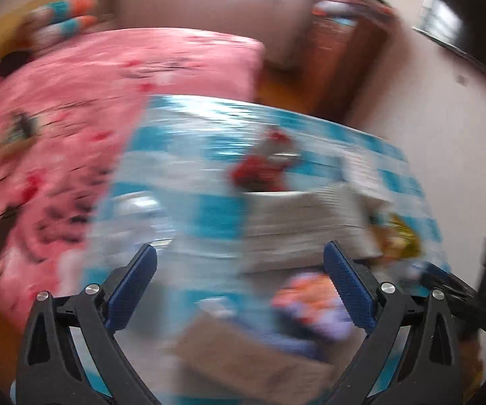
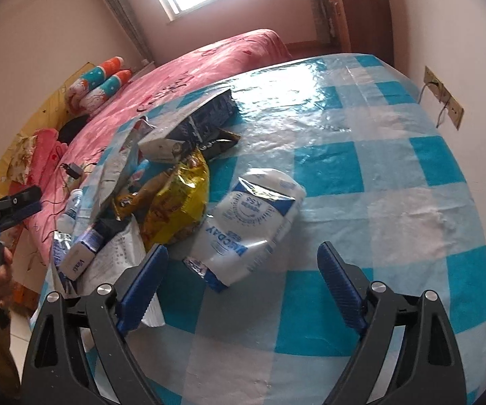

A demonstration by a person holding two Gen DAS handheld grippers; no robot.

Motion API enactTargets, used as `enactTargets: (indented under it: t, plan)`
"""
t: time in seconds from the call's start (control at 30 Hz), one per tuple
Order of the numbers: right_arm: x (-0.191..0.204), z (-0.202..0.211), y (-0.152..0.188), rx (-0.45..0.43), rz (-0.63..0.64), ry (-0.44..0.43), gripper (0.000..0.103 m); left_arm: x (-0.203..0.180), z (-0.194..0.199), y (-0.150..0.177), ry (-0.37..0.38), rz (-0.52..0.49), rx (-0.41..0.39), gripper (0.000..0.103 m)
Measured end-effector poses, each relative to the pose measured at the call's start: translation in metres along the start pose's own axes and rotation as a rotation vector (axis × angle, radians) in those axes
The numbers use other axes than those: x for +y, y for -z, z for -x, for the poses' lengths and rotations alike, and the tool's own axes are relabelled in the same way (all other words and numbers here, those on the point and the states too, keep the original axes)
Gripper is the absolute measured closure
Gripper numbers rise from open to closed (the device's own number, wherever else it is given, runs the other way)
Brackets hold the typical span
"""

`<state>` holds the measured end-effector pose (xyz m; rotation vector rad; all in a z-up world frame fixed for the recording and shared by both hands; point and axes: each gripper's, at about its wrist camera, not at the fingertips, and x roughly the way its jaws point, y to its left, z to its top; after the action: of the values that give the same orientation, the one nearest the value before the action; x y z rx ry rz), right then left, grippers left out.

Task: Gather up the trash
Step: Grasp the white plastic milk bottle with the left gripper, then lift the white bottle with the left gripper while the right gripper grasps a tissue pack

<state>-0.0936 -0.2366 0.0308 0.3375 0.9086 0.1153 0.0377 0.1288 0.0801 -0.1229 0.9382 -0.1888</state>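
- The white mask bag (image 2: 256,222) lies on the checked tablecloth (image 2: 394,202), just right of the yellow foil wrapper (image 2: 178,202), which heads a heap of boxes and packets.
- The bag looks light, crinkly and slippery; a pinch on its puffed lower edge should hold best.
- The foil wrapper likely crushes easily and weighs little.
- Right gripper (image 2: 243,263) hovers just short of the bag, jaws wide, empty, touching nothing.
- Left gripper (image 1: 239,263), in a badly blurred view, is also spread wide and empty above the tablecloth.
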Motion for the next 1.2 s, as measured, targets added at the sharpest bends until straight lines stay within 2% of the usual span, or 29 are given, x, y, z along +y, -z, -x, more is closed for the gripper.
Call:
enactTargets:
  t: [0.03,0.07,0.2,0.33,0.43,0.5,0.53,0.57,0.6,0.77,1.0,1.2]
  plan:
    - [-0.001,-0.002,0.001,0.01,-0.01,0.007,0.014,0.014,-0.001,0.001,-0.065,0.033,0.002,0.004]
    - [-0.001,-0.003,0.001,0.009,-0.011,0.01,0.014,0.023,-0.003,0.001,-0.097,0.055,0.005,0.004]
    - [0.003,-0.002,0.002,-0.007,0.017,0.059,0.014,0.054,-0.02,0.002,-0.133,0.143,0.024,0.004]
    - [0.005,-0.005,0.0,-0.016,0.039,0.098,0.014,0.065,-0.048,0.003,-0.183,0.142,0.072,0.004]
    - [0.001,-0.005,-0.003,-0.018,0.02,0.092,0.014,0.063,-0.055,0.004,-0.22,0.122,0.069,0.006]
    - [-0.001,-0.004,-0.003,-0.02,0.001,0.077,0.014,0.058,-0.063,0.004,-0.232,0.114,0.076,0.02]
    - [0.0,0.0,-0.002,-0.033,0.006,0.068,0.014,0.057,-0.066,0.004,-0.235,0.113,0.087,0.034]
    - [0.002,0.002,-0.002,-0.041,0.013,0.069,0.014,0.056,-0.069,0.006,-0.234,0.119,0.099,0.042]
    - [0.005,0.005,0.0,-0.051,0.023,0.069,0.014,0.055,-0.069,0.007,-0.241,0.114,0.086,0.042]
    - [0.025,0.023,0.013,-0.09,0.056,0.001,0.014,0.049,-0.065,0.014,-0.211,0.122,0.059,0.042]
    - [0.058,0.029,0.024,-0.07,0.073,-0.148,0.014,0.039,-0.042,0.031,-0.144,0.113,0.022,0.043]
    - [0.112,0.016,0.02,-0.034,0.216,-0.201,0.027,0.033,-0.021,0.05,-0.086,0.124,0.001,0.043]
